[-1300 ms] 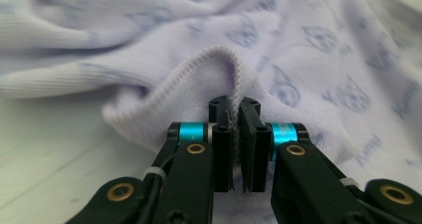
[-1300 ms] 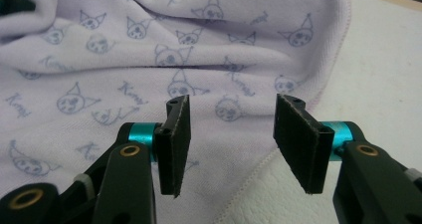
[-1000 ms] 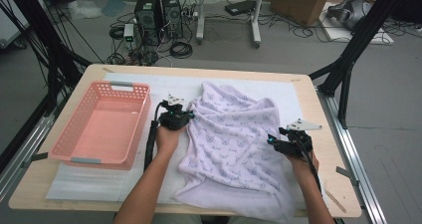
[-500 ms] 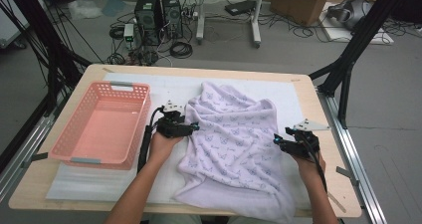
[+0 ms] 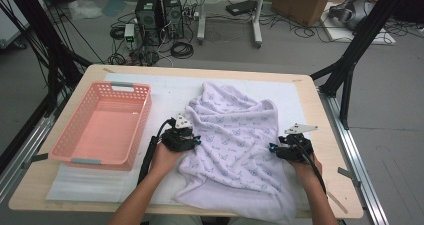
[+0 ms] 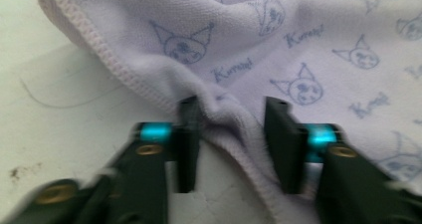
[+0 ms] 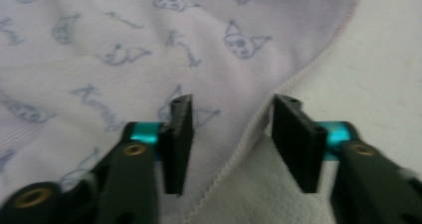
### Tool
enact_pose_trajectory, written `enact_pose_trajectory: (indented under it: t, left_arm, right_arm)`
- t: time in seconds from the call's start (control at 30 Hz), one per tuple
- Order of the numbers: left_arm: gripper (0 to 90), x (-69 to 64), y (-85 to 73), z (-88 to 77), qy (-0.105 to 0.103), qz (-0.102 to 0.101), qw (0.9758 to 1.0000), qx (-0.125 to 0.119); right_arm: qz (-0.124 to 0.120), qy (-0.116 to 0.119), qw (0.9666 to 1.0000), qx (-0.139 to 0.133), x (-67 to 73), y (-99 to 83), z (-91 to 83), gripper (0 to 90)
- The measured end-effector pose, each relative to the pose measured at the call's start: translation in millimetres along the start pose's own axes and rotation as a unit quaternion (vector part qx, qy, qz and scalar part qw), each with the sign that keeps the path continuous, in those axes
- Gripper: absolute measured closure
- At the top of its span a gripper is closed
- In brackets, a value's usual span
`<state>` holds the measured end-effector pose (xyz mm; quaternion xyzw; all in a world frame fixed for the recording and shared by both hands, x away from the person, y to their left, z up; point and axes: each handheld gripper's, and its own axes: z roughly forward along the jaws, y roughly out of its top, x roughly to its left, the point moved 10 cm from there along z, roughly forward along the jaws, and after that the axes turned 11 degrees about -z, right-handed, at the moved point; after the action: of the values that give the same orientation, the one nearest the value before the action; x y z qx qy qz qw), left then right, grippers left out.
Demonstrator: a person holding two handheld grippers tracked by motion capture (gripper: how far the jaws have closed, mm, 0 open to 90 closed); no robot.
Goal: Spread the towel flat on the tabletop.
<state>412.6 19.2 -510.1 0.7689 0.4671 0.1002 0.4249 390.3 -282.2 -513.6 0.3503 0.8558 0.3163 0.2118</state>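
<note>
High view: both grippers work the side hems of a lilac towel (image 5: 235,140) on the table.
Nearest, its crumpled lower end reaches the table's (image 5: 330,205) front edge, and its long axis runs away from the person. The left gripper (image 6: 231,134) has just been closing, jaws still apart, a bunched stitched hem between them; the right gripper (image 7: 231,134), also closing, straddles the opposite hem without pinching. Soft terry, cat-face print. Left lies a latticed pink basket (image 5: 100,127); bare white padding lies beyond.

Soft matt fleece blanket (image 5: 235,135)
</note>
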Motion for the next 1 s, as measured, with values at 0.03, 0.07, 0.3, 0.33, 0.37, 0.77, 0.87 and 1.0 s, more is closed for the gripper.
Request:
enact_pose_trajectory:
  t: [0.03, 0.07, 0.3, 0.33, 0.37, 0.77, 0.87, 1.0]
  left_arm:
    - [81.2, 1.8, 0.6, 0.3, -0.001, -0.012, 0.9999, -0.001]
    - [81.7, 5.2, 2.1, 0.4, 0.008, -0.019, 0.9998, -0.006]
    - [82.7, 29.8, 20.9, 8.4, 0.036, -0.084, 0.9950, -0.042]
    - [82.7, 32.7, 23.8, 9.0, 0.040, -0.087, 0.9943, -0.046]
    - [82.7, 37.4, 28.8, 9.7, 0.047, -0.095, 0.9923, -0.064]
    - [65.6, 62.7, 43.4, 16.9, 0.063, -0.153, 0.9820, -0.092]
    - [55.4, 57.9, 36.5, 13.9, 0.055, -0.122, 0.9887, -0.067]
    - [47.8, 46.0, 27.7, 7.6, 0.043, -0.100, 0.9927, -0.053]
  right_arm:
    - [-0.003, 0.008, 1.0000, -0.001, 2.2, 0.9, -0.3, 68.6]
    - [-0.005, 0.009, 0.9999, -0.002, 3.9, 2.4, 0.0, 80.4]
    - [-0.003, -0.040, 0.9989, -0.025, -11.0, 16.8, 15.7, 86.4]
    - [0.008, -0.052, 0.9981, -0.032, -17.3, 19.1, 19.4, 86.4]
    - [0.012, -0.057, 0.9976, -0.038, -22.1, 20.9, 21.9, 86.5]
    - [0.059, -0.116, 0.9899, -0.057, -66.6, 54.2, 44.7, 85.6]
    - [0.063, -0.111, 0.9906, -0.050, -65.6, 51.1, 45.8, 72.5]
    - [0.063, -0.109, 0.9902, -0.060, -60.9, 50.7, 36.9, 58.5]
